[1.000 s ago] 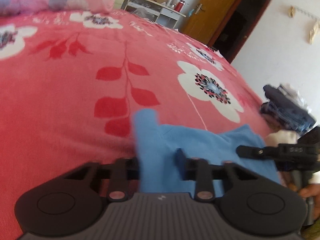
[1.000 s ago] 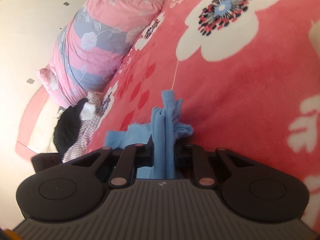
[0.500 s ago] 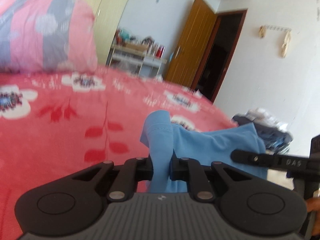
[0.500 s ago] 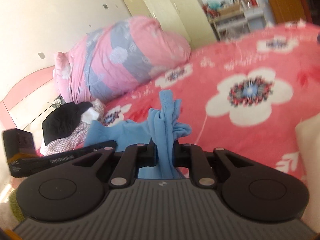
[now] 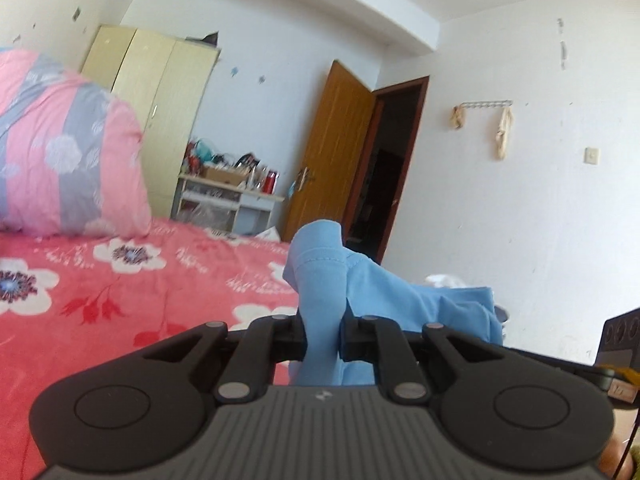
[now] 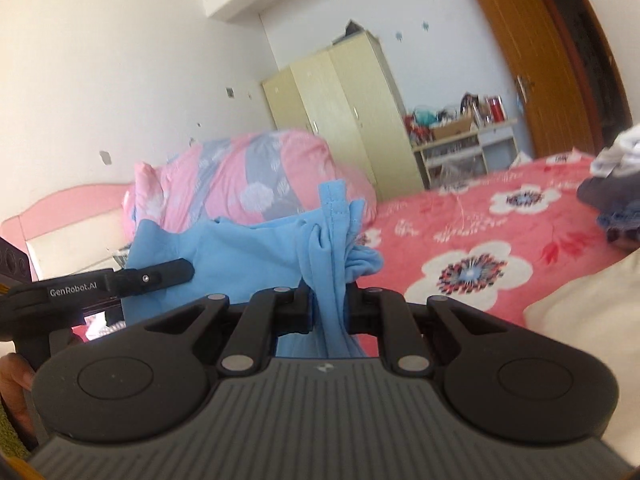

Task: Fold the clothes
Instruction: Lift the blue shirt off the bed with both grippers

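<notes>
blue garment [image 5: 320,280] lifted off bed, both claws clamped

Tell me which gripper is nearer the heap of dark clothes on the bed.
Right. The heap of dark clothes lies to the right gripper's right; the left gripper holds the blue garment's other end, farther left.
</notes>
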The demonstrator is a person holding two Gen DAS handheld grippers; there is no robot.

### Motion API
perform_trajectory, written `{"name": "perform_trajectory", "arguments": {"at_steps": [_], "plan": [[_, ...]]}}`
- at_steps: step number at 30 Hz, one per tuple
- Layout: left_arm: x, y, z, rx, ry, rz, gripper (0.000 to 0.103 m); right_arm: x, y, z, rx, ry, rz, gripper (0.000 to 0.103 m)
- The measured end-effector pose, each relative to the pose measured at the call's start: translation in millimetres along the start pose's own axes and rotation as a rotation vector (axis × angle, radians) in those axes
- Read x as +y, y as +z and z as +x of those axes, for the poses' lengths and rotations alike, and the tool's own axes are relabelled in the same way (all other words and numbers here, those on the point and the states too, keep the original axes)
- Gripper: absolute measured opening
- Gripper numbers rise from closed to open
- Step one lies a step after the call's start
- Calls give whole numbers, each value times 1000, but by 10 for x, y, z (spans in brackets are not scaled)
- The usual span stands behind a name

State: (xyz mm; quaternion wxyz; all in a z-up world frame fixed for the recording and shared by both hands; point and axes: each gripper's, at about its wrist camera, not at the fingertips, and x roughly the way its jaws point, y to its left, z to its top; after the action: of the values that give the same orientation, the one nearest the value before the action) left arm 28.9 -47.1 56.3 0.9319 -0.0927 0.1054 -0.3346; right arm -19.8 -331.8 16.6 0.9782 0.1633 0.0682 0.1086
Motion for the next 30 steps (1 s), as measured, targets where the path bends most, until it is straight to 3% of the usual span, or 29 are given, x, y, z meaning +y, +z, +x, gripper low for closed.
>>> {"name": "perform_trajectory", "arguments": {"at_steps": [7, 14, 22, 30], "plan": [[-581, 120, -198, -57, -77, 43, 13, -11, 191, -591, -105, -19, -32, 11], [-1190, 230, -116, -101, -189, 63, 13, -190, 537, -1198, -209, -74, -83, 11], [-1788, 291, 264, -97, -283, 62, 13, -656, 949, -1631, -260, -149, -84, 11], [-2110, 89, 643, -53, -326, 55, 13, -1015, 1071, -1836, -252, -254, -141, 11]]}}
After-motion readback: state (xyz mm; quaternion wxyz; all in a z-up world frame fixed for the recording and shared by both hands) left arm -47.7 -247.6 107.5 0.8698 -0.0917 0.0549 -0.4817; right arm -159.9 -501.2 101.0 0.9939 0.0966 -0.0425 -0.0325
